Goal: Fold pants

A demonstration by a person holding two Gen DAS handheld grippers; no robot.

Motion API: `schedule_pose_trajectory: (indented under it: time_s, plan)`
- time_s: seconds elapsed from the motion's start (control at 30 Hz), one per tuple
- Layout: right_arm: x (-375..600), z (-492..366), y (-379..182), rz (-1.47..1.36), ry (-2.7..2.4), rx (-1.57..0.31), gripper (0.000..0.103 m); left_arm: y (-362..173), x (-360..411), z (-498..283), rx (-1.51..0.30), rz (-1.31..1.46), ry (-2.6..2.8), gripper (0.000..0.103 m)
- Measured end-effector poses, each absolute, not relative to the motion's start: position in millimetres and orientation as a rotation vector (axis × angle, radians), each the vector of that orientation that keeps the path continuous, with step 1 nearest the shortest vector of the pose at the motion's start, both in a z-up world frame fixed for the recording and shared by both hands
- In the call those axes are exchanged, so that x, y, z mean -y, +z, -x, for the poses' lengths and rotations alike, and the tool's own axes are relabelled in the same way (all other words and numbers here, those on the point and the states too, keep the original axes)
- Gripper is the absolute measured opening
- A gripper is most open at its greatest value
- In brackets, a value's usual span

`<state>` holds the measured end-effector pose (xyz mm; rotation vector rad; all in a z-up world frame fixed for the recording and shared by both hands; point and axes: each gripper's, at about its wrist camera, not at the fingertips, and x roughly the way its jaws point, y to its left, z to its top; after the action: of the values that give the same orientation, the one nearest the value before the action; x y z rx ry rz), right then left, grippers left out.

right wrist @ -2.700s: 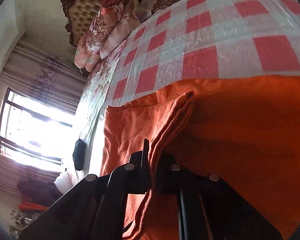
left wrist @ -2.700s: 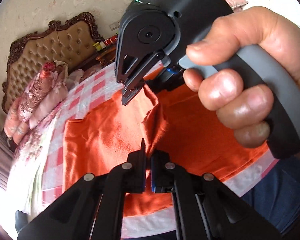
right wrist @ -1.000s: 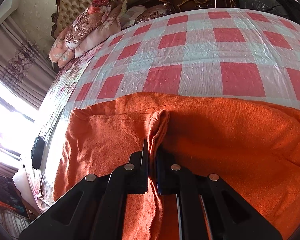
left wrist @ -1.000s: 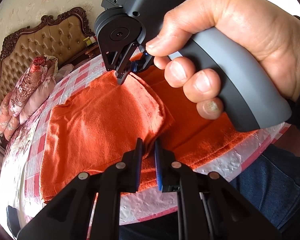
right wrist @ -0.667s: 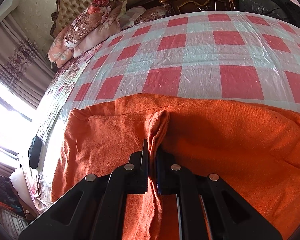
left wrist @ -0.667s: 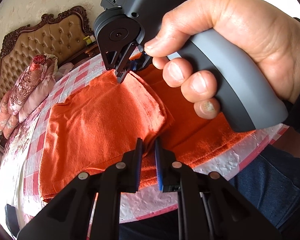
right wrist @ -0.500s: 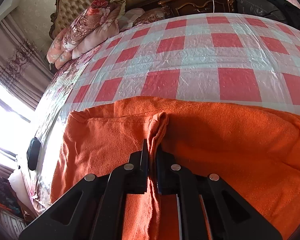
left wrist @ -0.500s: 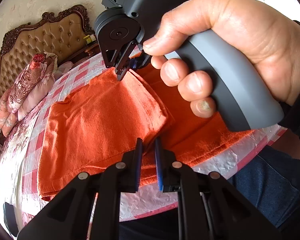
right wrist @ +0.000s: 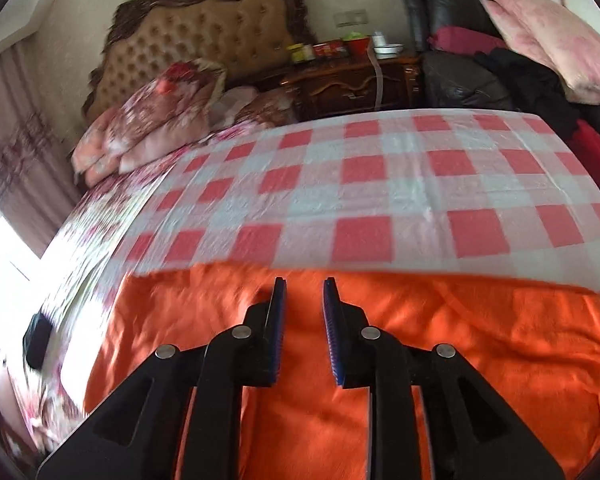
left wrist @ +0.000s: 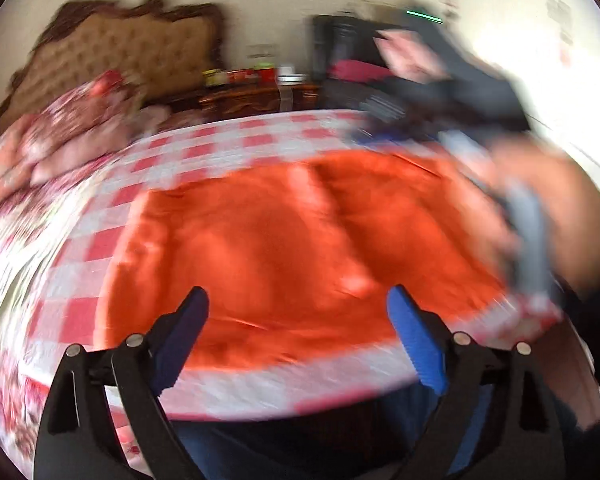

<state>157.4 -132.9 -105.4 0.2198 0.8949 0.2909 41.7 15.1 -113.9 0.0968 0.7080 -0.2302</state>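
Note:
The orange pants [left wrist: 284,248] lie folded and flat on the red-and-white checked bed cover [left wrist: 228,140] near its front edge. My left gripper [left wrist: 296,320] is wide open and empty, above the pants' near edge. The left wrist view is blurred by motion. My right gripper [right wrist: 303,300] is open with a narrow gap and empty, just above the pants [right wrist: 440,352] near their far edge. The right gripper's body and the hand show blurred in the left wrist view [left wrist: 480,112] at the right.
Flowered pillows [right wrist: 160,120] and a tufted headboard [right wrist: 204,36] are at the back left. A dark wooden nightstand [right wrist: 352,84] with jars stands behind the bed. A black sofa with a pink cushion [right wrist: 548,36] is at the right. A person's blue jeans [left wrist: 300,440] are at the bed's front edge.
Both grippers have let go of the pants fold and opened. The lifted fold now lies flat. Both grippers have pulled back and swung, the left one fast.

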Motion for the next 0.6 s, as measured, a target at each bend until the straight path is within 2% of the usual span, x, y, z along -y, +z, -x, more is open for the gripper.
schedule_pose_trajectory:
  time_s: [0.1,0.17,0.2,0.3,0.47,0.53,0.6]
  plan:
    - [98,-132,-123,-0.193,0.373,-0.954,0.023,-115,-50,-85,-0.784,-0.015,-0.113,0.084]
    - [77,-121,-138,-0.122,0.408,-1.009,0.023,-129,-64,-112,-0.888,-0.004,-0.106,0.054]
    - [71,-118,-145,-0.085,0.399,-1.031,0.023,-135,-72,-119,-0.926,0.006,-0.113,0.047]
    - [64,-110,-151,-0.006,0.385,-1.024,0.022,-144,-93,-135,-0.983,0.034,-0.081,0.041]
    - [54,-103,-151,0.118,0.359,-1.011,0.024,-119,-123,-168,-0.941,0.077,-0.054,0.040]
    - [50,-99,-151,0.141,0.352,-1.009,0.027,-120,-121,-192,-0.979,0.072,-0.150,0.039]
    - [44,-94,-151,0.170,0.354,-1.009,0.032,-128,-128,-220,-1.014,0.041,-0.105,0.032]
